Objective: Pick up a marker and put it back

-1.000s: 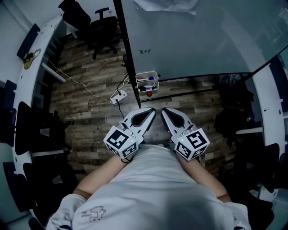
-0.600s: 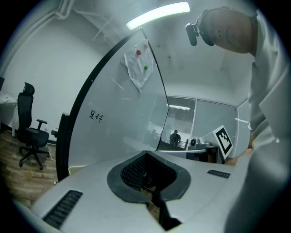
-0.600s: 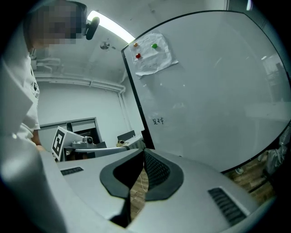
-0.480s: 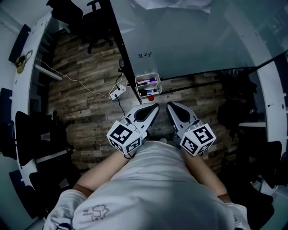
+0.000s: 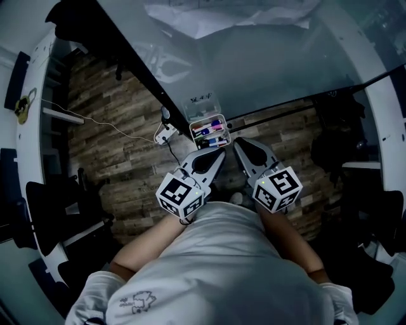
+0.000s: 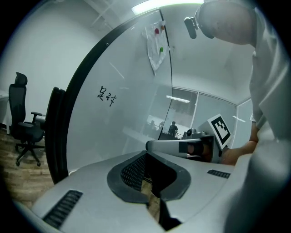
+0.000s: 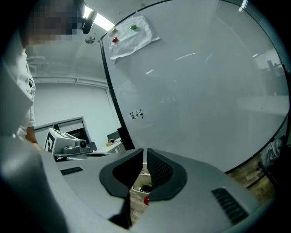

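Observation:
A white wire basket [image 5: 209, 131] hangs at the foot of the whiteboard [image 5: 273, 63] and holds several markers [image 5: 208, 126] with blue, red and purple caps. A small red round thing [image 7: 147, 200] sits at its front. My left gripper [image 5: 220, 155] and right gripper [image 5: 238, 144] are held side by side just in front of the basket, above the wooden floor. Both are shut with nothing between the jaws. In the right gripper view the basket [image 7: 141, 184] shows through the gap under the closed tips. The left gripper [image 6: 146, 154] faces the whiteboard, the right one [image 7: 144, 150] likewise.
A small scribble [image 5: 202, 98] is written low on the board, and a sheet of paper [image 5: 222, 13] is pinned near its top. A power strip [image 5: 166, 134] with its cable lies on the floor left of the basket. An office chair [image 6: 25, 123] stands at the left.
The person has come closer to the whiteboard, so the basket now lies just ahead of both gripper tips. Both grippers stayed shut and side by side.

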